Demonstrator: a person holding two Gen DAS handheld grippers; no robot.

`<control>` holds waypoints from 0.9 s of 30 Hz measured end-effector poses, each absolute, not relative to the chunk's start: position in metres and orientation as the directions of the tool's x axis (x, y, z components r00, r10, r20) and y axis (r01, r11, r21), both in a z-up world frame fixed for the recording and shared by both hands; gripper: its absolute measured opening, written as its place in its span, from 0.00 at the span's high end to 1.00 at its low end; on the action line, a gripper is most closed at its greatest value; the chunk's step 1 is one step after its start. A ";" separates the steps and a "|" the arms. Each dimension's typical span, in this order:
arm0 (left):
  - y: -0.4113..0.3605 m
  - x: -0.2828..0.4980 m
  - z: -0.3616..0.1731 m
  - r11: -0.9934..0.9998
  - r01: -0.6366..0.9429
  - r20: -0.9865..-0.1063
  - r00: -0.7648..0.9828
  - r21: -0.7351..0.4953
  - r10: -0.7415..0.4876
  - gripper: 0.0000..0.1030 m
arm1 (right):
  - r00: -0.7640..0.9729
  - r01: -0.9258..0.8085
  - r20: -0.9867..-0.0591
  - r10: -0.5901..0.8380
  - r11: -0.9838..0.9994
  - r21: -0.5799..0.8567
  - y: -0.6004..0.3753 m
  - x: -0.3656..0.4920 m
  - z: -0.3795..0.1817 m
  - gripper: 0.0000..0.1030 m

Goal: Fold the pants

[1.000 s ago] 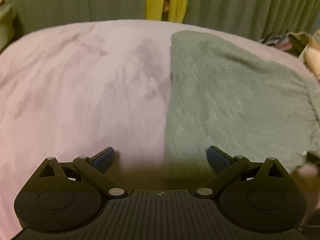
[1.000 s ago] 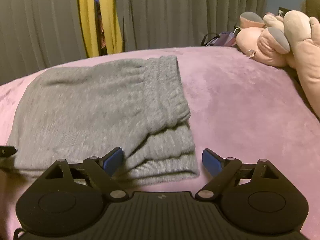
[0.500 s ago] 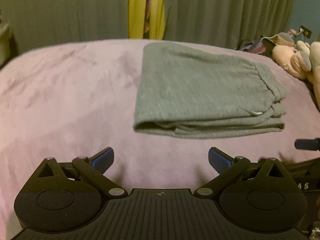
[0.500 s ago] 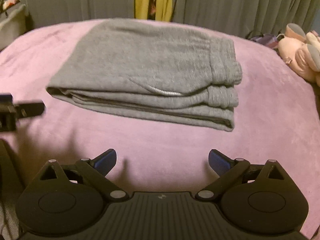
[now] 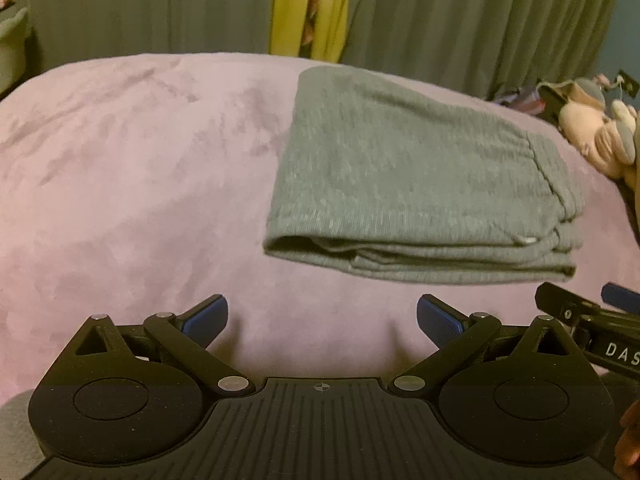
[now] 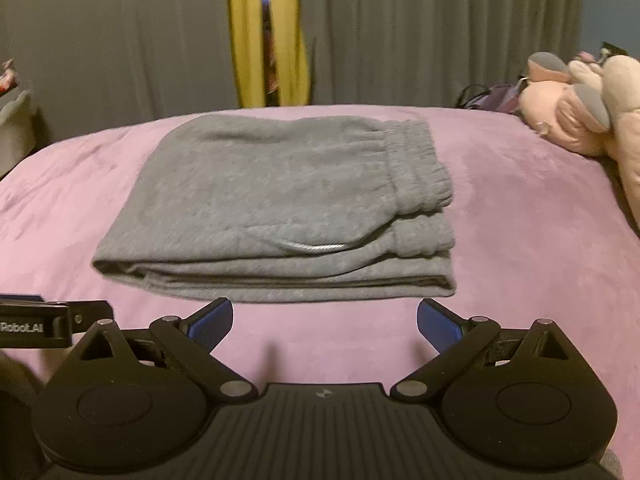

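Plush toy [image 6: 588,108]: cut off at right frame edge, kind unclear. Dark items [image 6: 486,96] left of it: too small to identify. Pale object [image 5: 12,46], upper left: cropped by frame edge. Folded pants [image 5: 420,184]: underside hidden; left-wrist view slightly blurred.

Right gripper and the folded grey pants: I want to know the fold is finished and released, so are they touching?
Apart. The right wrist view shows the right gripper open, bare pink blanket between it and the pants.
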State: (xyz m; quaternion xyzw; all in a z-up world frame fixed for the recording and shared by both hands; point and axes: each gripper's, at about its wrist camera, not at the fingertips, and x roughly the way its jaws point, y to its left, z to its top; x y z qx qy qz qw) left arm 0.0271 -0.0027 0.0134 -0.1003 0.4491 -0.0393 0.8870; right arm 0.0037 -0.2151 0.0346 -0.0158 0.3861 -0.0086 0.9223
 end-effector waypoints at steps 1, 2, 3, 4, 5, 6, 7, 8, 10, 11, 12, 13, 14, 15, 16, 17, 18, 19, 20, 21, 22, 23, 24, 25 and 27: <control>-0.004 0.029 0.011 0.976 -0.021 -0.793 0.587 -0.219 -0.165 0.00 | 0.706 0.009 -0.707 -0.032 0.999 -0.037 -0.215 0.005 0.034 0.04; -0.005 0.031 0.010 0.976 -0.021 -0.799 0.579 -0.216 -0.164 0.00 | 0.710 0.011 -0.703 -0.035 0.999 -0.038 -0.216 0.006 0.033 0.04; -0.007 0.033 0.008 0.978 -0.021 -0.806 0.571 -0.206 -0.158 0.00 | 0.714 0.012 -0.699 -0.037 0.999 -0.041 -0.216 0.007 0.032 0.04; -0.009 0.035 0.006 0.980 -0.019 -0.810 0.566 -0.199 -0.153 0.00 | 0.719 0.014 -0.694 -0.042 0.999 -0.046 -0.215 0.007 0.032 0.04; -0.011 0.036 0.005 0.980 -0.015 -0.812 0.564 -0.196 -0.154 0.00 | 0.722 0.012 -0.691 -0.045 0.999 -0.052 -0.215 0.008 0.031 0.04; -0.012 0.037 0.004 0.980 -0.010 -0.809 0.566 -0.198 -0.158 0.00 | 0.723 0.010 -0.689 -0.045 0.998 -0.055 -0.215 0.009 0.030 0.04; -0.013 0.037 0.003 0.981 -0.008 -0.805 0.572 -0.196 -0.156 0.00 | 0.724 0.006 -0.689 -0.042 0.998 -0.055 -0.214 0.010 0.029 0.04; -0.015 0.037 0.002 0.982 -0.008 -0.802 0.579 -0.188 -0.148 0.00 | 0.724 0.003 -0.689 -0.039 0.999 -0.053 -0.215 0.012 0.028 0.04; -0.017 0.038 0.001 0.985 -0.003 -0.804 0.578 -0.175 -0.141 0.00 | 0.727 0.000 -0.686 -0.034 0.999 -0.050 -0.215 0.013 0.027 0.04; -0.018 0.039 0.000 0.985 0.000 -0.805 0.576 -0.173 -0.141 0.00 | 0.728 -0.002 -0.685 -0.034 0.999 -0.052 -0.215 0.014 0.026 0.04; -0.019 0.039 0.000 0.985 0.000 -0.806 0.576 -0.171 -0.140 0.00 | 0.730 -0.004 -0.683 -0.034 0.999 -0.054 -0.215 0.015 0.026 0.04; -0.018 0.040 0.000 0.985 -0.003 -0.806 0.575 -0.171 -0.138 0.00 | 0.732 -0.009 -0.680 -0.031 0.998 -0.055 -0.215 0.015 0.025 0.04; -0.018 0.040 0.000 0.985 -0.005 -0.806 0.576 -0.174 -0.139 0.00 | 0.733 -0.015 -0.680 -0.025 0.999 -0.052 -0.215 0.016 0.025 0.04; -0.017 0.040 0.000 0.984 -0.009 -0.805 0.577 -0.178 -0.140 0.00 | 0.732 -0.020 -0.681 -0.018 0.999 -0.047 -0.215 0.017 0.024 0.04; -0.016 0.040 0.000 0.983 -0.014 -0.804 0.578 -0.182 -0.141 0.00 | 0.730 -0.021 -0.683 -0.015 0.999 -0.044 -0.215 0.017 0.024 0.04; -0.015 0.040 0.000 0.982 -0.019 -0.803 0.579 -0.189 -0.143 0.00 | 0.730 -0.019 -0.684 -0.015 0.999 -0.043 -0.216 0.018 0.023 0.04; -0.014 0.040 -0.001 0.980 -0.024 -0.803 0.578 -0.196 -0.147 0.00 | 0.729 -0.018 -0.684 -0.015 0.999 -0.040 -0.216 0.018 0.023 0.04; -0.013 0.040 -0.001 0.979 -0.029 -0.803 0.577 -0.200 -0.147 0.00 | 0.728 -0.016 -0.685 -0.012 0.999 -0.034 -0.217 0.019 0.023 0.04; -0.012 0.040 -0.001 0.979 -0.035 -0.803 0.578 -0.202 -0.145 0.00 | 0.728 -0.014 -0.685 -0.011 0.999 -0.031 -0.218 0.019 0.023 0.04; -0.011 0.041 -0.001 0.978 -0.038 -0.802 0.579 -0.205 -0.146 0.00 | 0.729 -0.012 -0.684 -0.011 1.000 -0.029 -0.218 0.019 0.023 0.04; -0.011 0.041 0.000 0.977 -0.038 -0.802 0.579 -0.208 -0.148 0.00 | 0.731 -0.011 -0.682 -0.010 1.000 -0.026 -0.218 0.018 0.024 0.04; -0.011 0.041 0.000 0.977 -0.038 -0.802 0.579 -0.208 -0.148 0.00 | 0.732 -0.011 -0.681 -0.009 1.000 -0.025 -0.218 0.018 0.024 0.04; -0.011 0.041 0.000 0.978 -0.038 -0.803 0.578 -0.206 -0.147 0.00 | 0.732 -0.012 -0.681 -0.009 1.000 -0.026 -0.218 0.018 0.024 0.04; -0.011 0.041 -0.001 0.978 -0.035 -0.802 0.578 -0.205 -0.147 0.00 | 0.732 -0.013 -0.681 -0.010 1.000 -0.028 -0.218 0.018 0.024 0.04; -0.012 0.040 -0.001 0.979 -0.025 -0.802 0.579 -0.200 -0.149 0.00 | 0.732 -0.016 -0.681 -0.009 0.999 -0.030 -0.218 0.018 0.024 0.04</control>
